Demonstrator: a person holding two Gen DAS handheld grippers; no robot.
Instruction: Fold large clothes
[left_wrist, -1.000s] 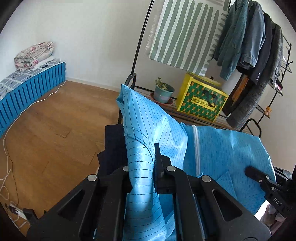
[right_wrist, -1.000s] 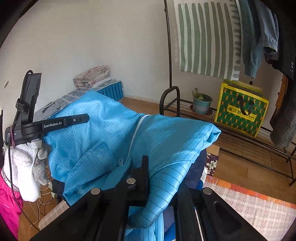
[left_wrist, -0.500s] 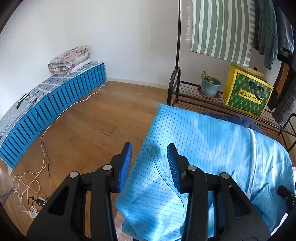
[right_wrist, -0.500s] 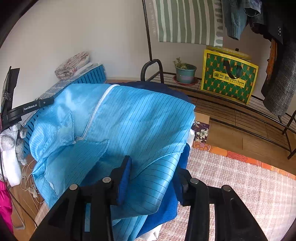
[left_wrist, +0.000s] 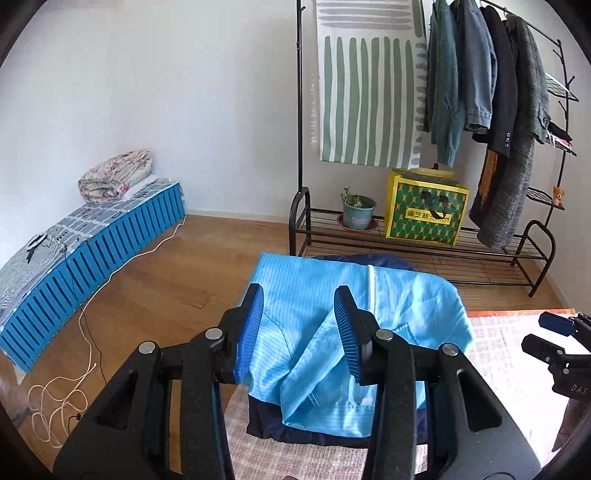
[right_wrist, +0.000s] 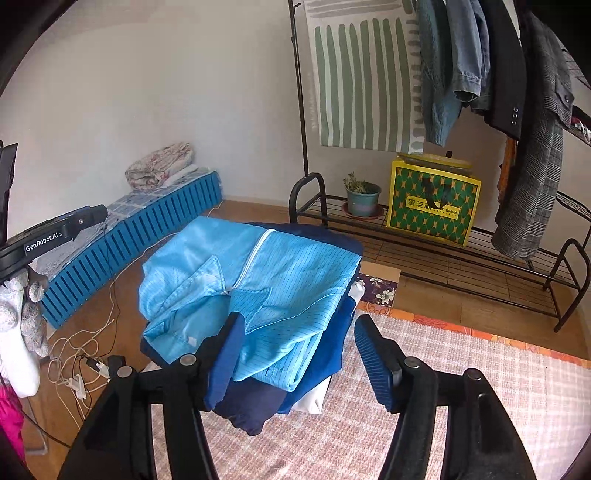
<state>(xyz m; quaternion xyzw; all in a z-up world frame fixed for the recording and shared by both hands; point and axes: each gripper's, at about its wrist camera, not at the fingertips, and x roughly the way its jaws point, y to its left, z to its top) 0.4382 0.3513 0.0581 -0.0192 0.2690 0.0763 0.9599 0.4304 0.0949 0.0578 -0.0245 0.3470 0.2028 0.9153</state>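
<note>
Rug (right_wrist: 461, 373), folded blue garment (right_wrist: 266, 273), right gripper (right_wrist: 299, 354) opening above

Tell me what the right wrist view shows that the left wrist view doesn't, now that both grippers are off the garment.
Only the right wrist view shows the white item under the stack's near corner, the floral mat past the rug, and the person's gloved hand on the left gripper.

Only the left wrist view shows the small bear toy on the rack's side shelf and the right gripper from outside, its jaws opening.

Both show the folded light blue garment on darker clothes, the green-and-yellow bag and the potted plant.
</note>
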